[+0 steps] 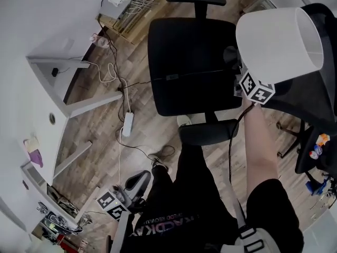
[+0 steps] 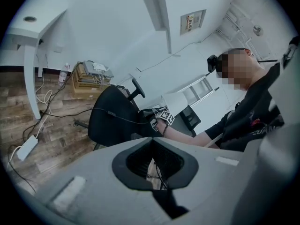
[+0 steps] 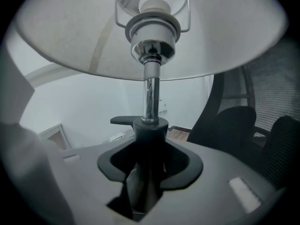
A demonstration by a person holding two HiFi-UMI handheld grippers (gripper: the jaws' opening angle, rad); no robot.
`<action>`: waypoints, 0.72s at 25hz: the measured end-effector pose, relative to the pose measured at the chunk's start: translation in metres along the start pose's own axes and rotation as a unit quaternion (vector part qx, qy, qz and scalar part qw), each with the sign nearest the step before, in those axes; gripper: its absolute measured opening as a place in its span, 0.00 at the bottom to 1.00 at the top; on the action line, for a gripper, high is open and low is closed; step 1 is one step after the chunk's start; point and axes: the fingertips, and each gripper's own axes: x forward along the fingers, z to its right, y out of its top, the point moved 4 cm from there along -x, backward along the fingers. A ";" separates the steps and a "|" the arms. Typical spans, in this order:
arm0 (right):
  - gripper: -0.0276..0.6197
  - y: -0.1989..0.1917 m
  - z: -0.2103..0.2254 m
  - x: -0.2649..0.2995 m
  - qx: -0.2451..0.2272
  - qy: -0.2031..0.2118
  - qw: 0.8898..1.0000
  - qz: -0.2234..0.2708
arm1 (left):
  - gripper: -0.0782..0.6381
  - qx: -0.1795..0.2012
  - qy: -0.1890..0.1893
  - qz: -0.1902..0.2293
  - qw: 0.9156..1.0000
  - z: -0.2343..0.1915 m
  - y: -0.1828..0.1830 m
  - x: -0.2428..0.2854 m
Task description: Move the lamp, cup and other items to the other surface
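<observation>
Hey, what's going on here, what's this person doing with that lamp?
A person holds a white-shaded lamp in the right claw, which is clamped on the dark lower part of its stem. The lamp is in the air above a black office chair. The left claw is low by the person's leg with nothing in it.

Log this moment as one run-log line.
right gripper: shut on lamp stem | lamp: aloft near office chair | left gripper: nothing between fingers, low by leg
</observation>
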 end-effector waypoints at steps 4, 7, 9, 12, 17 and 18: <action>0.28 -0.034 0.018 0.016 0.000 0.001 1.000 -0.006 | 0.11 -0.009 0.006 -0.041 0.999 -0.009 -0.019 0.014; 0.27 -0.057 0.026 0.028 -0.003 0.006 1.000 -0.013 | 0.11 -0.013 0.021 -0.059 0.998 -0.018 -0.027 0.020; 0.27 -0.072 0.030 0.033 -0.008 0.012 1.000 -0.019 | 0.11 -0.018 0.029 -0.068 0.997 -0.022 -0.033 0.022; 0.27 -0.092 0.034 0.043 -0.013 0.018 0.999 -0.028 | 0.11 -0.025 0.035 -0.082 0.996 -0.029 -0.041 0.027; 0.27 -0.118 0.041 0.053 -0.002 0.013 0.999 -0.034 | 0.11 -0.035 0.042 -0.098 0.994 -0.037 -0.049 0.035; 0.27 -0.124 0.043 0.054 0.002 0.013 0.999 -0.036 | 0.11 -0.036 0.043 -0.099 0.993 -0.039 -0.050 0.036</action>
